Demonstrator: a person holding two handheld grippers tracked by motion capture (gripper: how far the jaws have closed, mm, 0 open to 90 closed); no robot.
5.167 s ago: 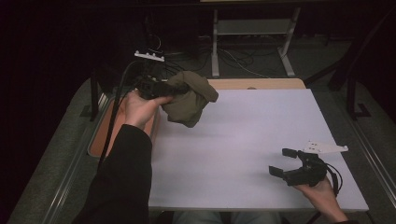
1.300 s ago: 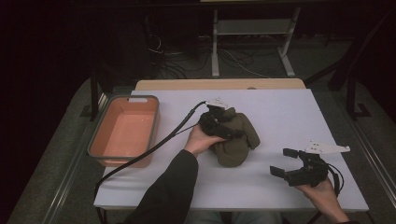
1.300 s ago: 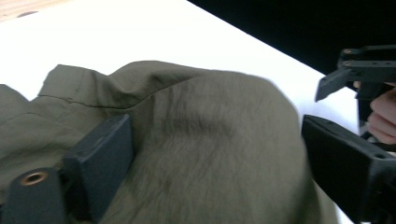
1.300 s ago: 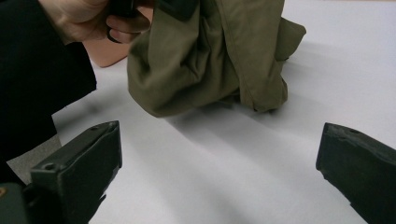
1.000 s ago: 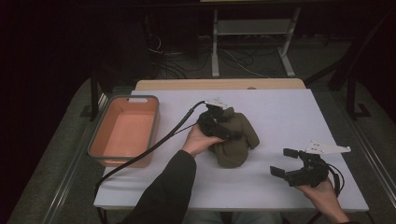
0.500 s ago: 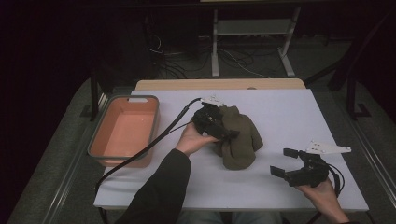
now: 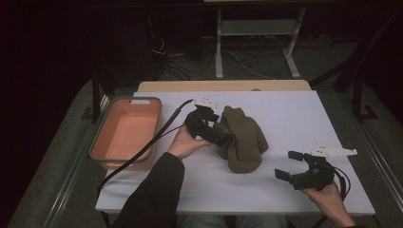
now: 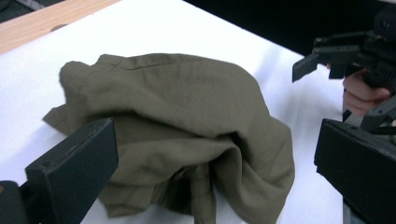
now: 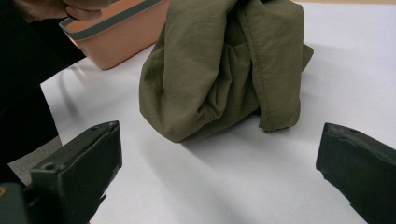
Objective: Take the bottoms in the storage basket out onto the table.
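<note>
Tabletop [image 7: 294, 114]: white sheet over a wooden top, dark floor with cables behind.
Bin [image 7: 124, 133]: orange, grey rim, at the left edge, nothing visible inside.
Left gripper [image 7: 222, 137]: held in the left hand [image 7: 183, 142], jaws spread wide, tips at the cloth's left side, nothing clamped; cable trails off toward the bin.
Cloth [image 7: 244, 137]: olive-green, crumpled in a heap mid-tabletop, lying on the sheet between both grippers.
Right gripper [image 7: 287, 165]: near the front right, jaws wide apart and empty, pointing at the cloth, well apart from it.
</note>
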